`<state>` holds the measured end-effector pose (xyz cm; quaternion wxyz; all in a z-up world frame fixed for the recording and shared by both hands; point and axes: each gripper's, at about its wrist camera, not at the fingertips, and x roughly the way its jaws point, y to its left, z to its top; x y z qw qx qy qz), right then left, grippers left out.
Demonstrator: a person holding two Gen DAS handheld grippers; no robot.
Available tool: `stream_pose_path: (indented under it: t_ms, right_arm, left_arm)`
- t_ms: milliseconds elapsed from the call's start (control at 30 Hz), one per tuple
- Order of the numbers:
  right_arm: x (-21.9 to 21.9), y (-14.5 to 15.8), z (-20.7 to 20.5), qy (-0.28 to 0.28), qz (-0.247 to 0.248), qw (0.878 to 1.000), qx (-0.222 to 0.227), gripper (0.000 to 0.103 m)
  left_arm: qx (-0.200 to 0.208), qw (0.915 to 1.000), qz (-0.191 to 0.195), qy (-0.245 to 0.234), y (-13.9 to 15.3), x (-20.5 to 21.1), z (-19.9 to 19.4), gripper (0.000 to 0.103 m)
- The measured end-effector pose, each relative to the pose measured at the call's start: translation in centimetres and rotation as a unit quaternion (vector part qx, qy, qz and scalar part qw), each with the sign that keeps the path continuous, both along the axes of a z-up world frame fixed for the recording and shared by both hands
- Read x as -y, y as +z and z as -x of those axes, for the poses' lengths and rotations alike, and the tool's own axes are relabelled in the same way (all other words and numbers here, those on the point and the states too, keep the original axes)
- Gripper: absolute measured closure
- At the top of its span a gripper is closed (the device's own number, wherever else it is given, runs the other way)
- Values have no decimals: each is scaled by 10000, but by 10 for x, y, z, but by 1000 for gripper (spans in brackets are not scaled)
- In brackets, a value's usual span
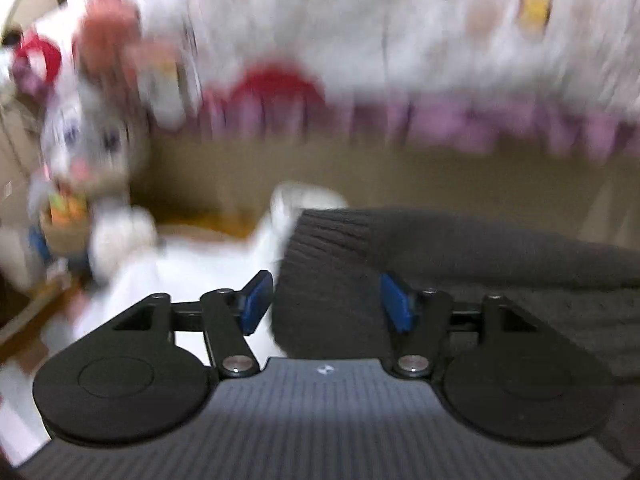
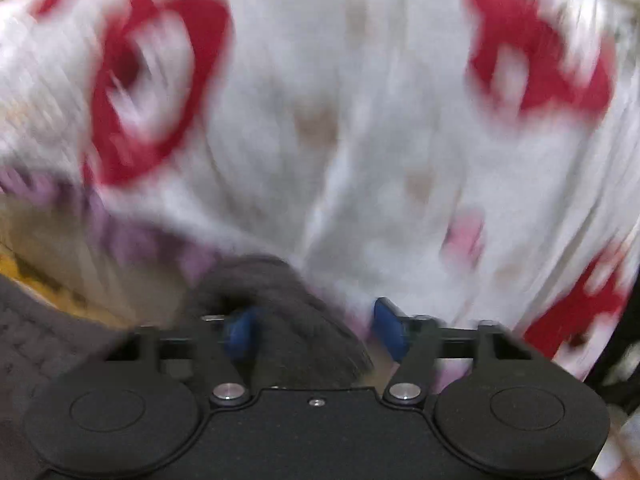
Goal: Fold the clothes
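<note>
Behind everything, blurred white cloth printed with red and purple shapes point(image 1: 400, 40), with a grey-and-white plush rabbit toy point(image 1: 86, 152) at left. Left gripper point(image 1: 326, 304) open, dark grey ribbed knit garment point(image 1: 480, 264) lying between its blue pads without being pinched. Right gripper point(image 2: 316, 332) likewise open, a fold of the same knit between its fingers point(image 2: 390, 328), unclamped.

Right gripper point(image 2: 316, 330) has its blue pads point(image 2: 390, 330) spread apart, a fold of dark grey knit garment point(image 2: 288, 312) lying between them against the left pad; beyond hangs blurred white fabric with red shapes point(image 2: 340, 120)
</note>
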<state>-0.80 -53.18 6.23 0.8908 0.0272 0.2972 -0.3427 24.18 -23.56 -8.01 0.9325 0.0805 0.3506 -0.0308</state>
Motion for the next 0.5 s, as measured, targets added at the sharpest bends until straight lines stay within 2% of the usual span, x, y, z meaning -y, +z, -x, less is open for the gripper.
stream_pose_path:
  t_ms: [33, 100, 167, 233, 300, 333, 367, 400, 500]
  right_arm:
    - [6, -15, 5, -270, -268, 9993, 36, 38]
    - [9, -42, 40, -865, -1052, 9897, 436, 35]
    - [3, -66, 82, -1163, -1843, 9724, 838, 35]
    - [-10, -92, 127, -1230, -2458, 9544, 1162, 35]
    - [-28, -118, 168, -1255, -2725, 9451, 1294, 35]
    - [-32, -129, 180, -1385, -2894, 9392, 1223, 35]
    - [-35, -139, 189, -1554, -3076, 9321, 1110, 35]
    - [-33, -146, 196, -1747, -3342, 9201, 1063, 33]
    - [-27, -145, 208, -1838, -3720, 8966, 1549, 34]
  left_arm:
    - [-102, 9997, 195, -91, -12, 1, 10, 44]
    - [-290, 9978, 490, -331, -34, 1, 37, 42]
    - [-560, 9956, 592, -464, -55, -2, 61, 42]
    - [-923, 9911, 780, -560, -70, -8, 81, 42]
    - [-1213, 9855, 966, -691, -79, -12, 99, 42]
    - [-1276, 9834, 1024, -787, -81, -11, 107, 42]
    - [-1309, 9816, 1076, -879, -81, -10, 114, 42]
    - [-1341, 9798, 1146, -941, -82, -8, 120, 42]
    - [-1515, 9688, 1660, -1045, -81, -3, 135, 42]
